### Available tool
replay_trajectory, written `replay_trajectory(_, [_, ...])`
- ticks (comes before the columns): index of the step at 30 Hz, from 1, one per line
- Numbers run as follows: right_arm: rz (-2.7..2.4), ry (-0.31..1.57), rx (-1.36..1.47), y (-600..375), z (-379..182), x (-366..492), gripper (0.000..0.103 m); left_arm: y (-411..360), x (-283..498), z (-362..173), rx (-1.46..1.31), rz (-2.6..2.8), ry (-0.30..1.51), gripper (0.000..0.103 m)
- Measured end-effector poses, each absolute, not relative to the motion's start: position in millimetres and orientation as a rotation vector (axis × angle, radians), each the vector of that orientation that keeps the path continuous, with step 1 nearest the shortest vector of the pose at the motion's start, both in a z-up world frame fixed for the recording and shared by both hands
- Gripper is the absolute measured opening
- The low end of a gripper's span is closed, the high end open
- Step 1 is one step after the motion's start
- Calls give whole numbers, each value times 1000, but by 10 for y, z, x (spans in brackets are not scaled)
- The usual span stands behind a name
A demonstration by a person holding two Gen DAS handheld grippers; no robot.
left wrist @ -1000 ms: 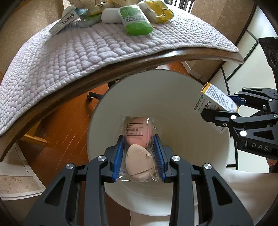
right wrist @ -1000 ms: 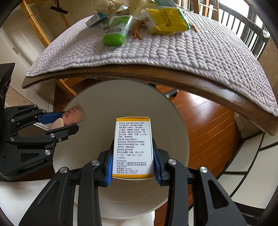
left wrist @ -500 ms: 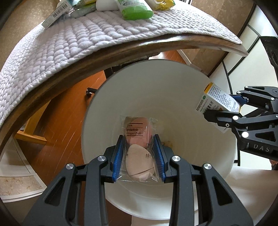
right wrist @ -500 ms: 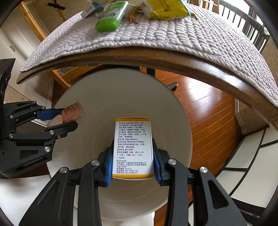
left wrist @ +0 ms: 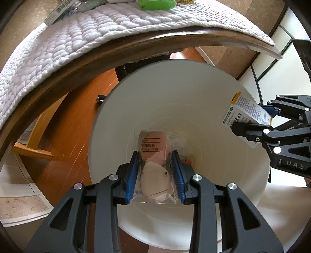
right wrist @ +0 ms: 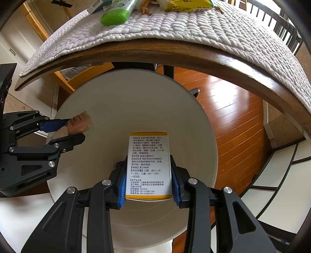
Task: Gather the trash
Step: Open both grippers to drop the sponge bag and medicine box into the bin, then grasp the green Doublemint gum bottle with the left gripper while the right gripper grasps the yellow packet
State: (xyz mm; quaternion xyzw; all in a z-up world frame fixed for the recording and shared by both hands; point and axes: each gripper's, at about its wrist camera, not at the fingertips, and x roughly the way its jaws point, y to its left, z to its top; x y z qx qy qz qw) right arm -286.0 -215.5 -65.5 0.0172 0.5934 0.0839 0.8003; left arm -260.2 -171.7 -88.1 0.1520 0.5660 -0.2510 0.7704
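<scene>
My left gripper (left wrist: 155, 171) is shut on a clear packet of finger puffs (left wrist: 155, 165) and holds it over the mouth of a white bin (left wrist: 155, 93). My right gripper (right wrist: 148, 175) is shut on a white and yellow medicine box (right wrist: 148, 163) and holds it over the same bin (right wrist: 120, 93). The right gripper (left wrist: 250, 118) with its box (left wrist: 245, 111) shows at the right of the left wrist view. The left gripper (right wrist: 68, 129) with the packet (right wrist: 77, 122) shows at the left of the right wrist view. Some small trash (left wrist: 187, 158) lies at the bin's bottom.
A wooden table edge (right wrist: 175, 52) with a grey quilted mat (right wrist: 194, 25) lies just beyond the bin. A green tube (right wrist: 114, 15), a yellow packet (right wrist: 186, 4) and other items sit on the mat. The floor (right wrist: 233, 116) is orange wood.
Both grippers have moved down and nearer the bin with their items still held. The table and the items on it have slid up in both views.
</scene>
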Motion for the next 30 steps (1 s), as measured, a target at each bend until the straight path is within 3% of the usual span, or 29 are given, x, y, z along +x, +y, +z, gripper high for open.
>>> replay_trajectory(1, [175, 1264, 36, -2150, -643, -2862, 54, -1745, -2603, -885, 347, -541, 1221, 54])
replay_trajectory(2, [163, 1251, 33, -2197, -625, -2863, 75, -1752, -2607, -877, 358, -528, 1210, 71])
replay_trajectory(3, [155, 1227, 32, -2211, -574, -2871, 80, -1753, -2618, -846, 362, -524, 1183, 73])
replay_trajectory(7, [129, 1136, -5, -2262, -336, -2902, 80, -1714, -2614, -724, 325, -517, 1144, 73])
replay_trajectory(10, [90, 1034, -47, -2350, -41, -2887, 92, -1633, -2583, -522, 248, -523, 1109, 73])
replay_trajectory(11, [73, 1003, -57, -2367, 47, -2877, 97, -1570, -2571, -405, 217, -532, 1085, 78])
replay_trajectory(14, [22, 913, -95, -2472, 307, -2782, 99, -1510, -2521, -95, 135, -552, 985, 100])
replay_trajectory(26, [72, 860, -128, -2662, 494, -1889, 99, -1843, -1977, 186, 126, -515, 841, 100])
replay_trajectory(30, [100, 881, -164, -2600, 407, -1636, 99, -1903, -1816, 107, 129, -504, 857, 91])
